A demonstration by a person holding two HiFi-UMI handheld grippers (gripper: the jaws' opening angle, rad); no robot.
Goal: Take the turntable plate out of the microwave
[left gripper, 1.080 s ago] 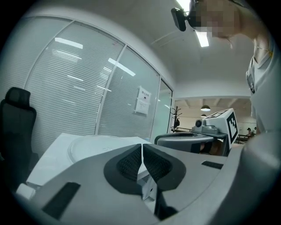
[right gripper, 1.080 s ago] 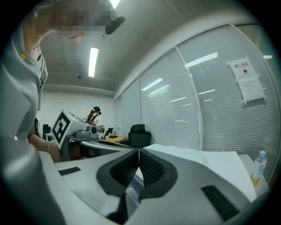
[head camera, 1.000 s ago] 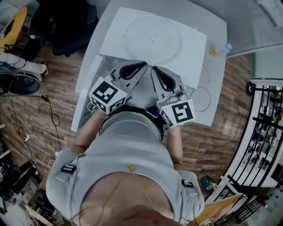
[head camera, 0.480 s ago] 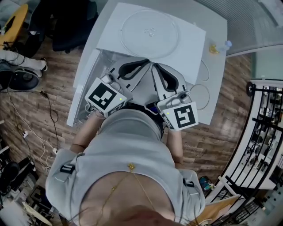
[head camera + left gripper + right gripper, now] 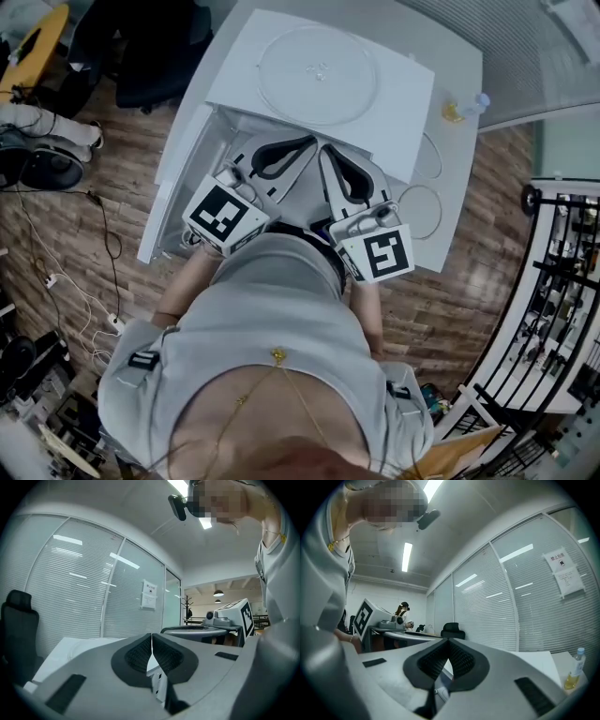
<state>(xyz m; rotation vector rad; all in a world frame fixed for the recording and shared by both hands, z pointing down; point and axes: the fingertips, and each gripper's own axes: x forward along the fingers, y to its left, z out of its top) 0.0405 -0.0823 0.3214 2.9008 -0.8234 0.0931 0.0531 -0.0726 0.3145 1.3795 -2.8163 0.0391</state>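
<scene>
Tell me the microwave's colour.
The microwave is white, clearest in the head view.

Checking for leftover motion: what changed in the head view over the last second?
The left tongs and right tongs drew back slightly from the microwave toward the person. Nothing was gripped or released. Unchanged: both tongs are shut and empty, the turntable plate lies on top of the microwave, and the door stands open at the left.
</scene>
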